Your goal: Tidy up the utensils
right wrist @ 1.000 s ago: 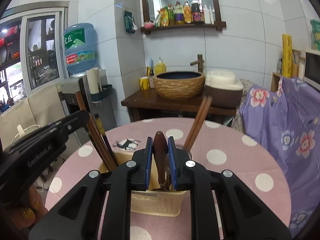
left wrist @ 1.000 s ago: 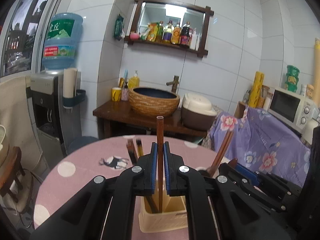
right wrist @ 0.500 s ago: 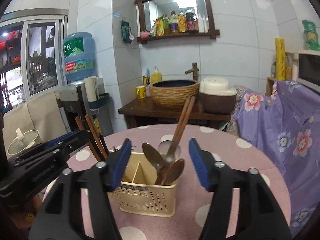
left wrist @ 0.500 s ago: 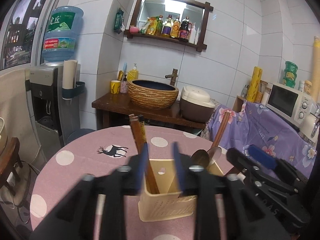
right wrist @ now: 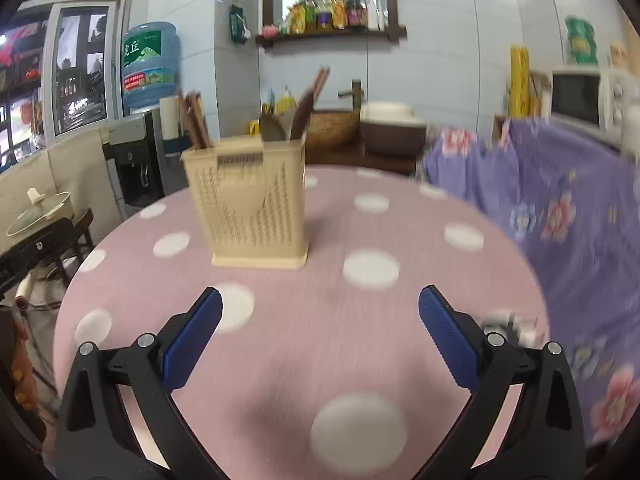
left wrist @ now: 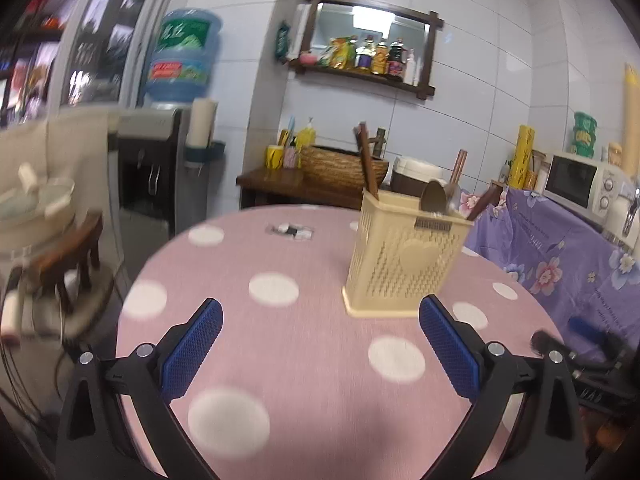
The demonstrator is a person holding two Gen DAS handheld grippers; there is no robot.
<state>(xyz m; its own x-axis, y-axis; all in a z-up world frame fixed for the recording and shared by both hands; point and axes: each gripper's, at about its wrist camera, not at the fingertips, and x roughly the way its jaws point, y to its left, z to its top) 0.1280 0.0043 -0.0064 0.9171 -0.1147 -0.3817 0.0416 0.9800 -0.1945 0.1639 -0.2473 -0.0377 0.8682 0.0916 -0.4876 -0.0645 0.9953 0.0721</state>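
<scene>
A: Report tool state.

B: I read the left gripper [left wrist: 320, 320] with jaws spread wide, nothing between them. The right gripper [right wrist: 320, 312] is likewise spread wide and empty.

A: Location of task items?

B: The cream utensil holder [left wrist: 404, 256] stands upright on the pink dotted table [left wrist: 312, 360], ahead of both grippers. Chopsticks [left wrist: 366, 164] and spoons [left wrist: 434, 198] stand inside it.

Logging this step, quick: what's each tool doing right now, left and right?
Left tool: open, holding nothing.
Right tool: open, holding nothing.
</scene>
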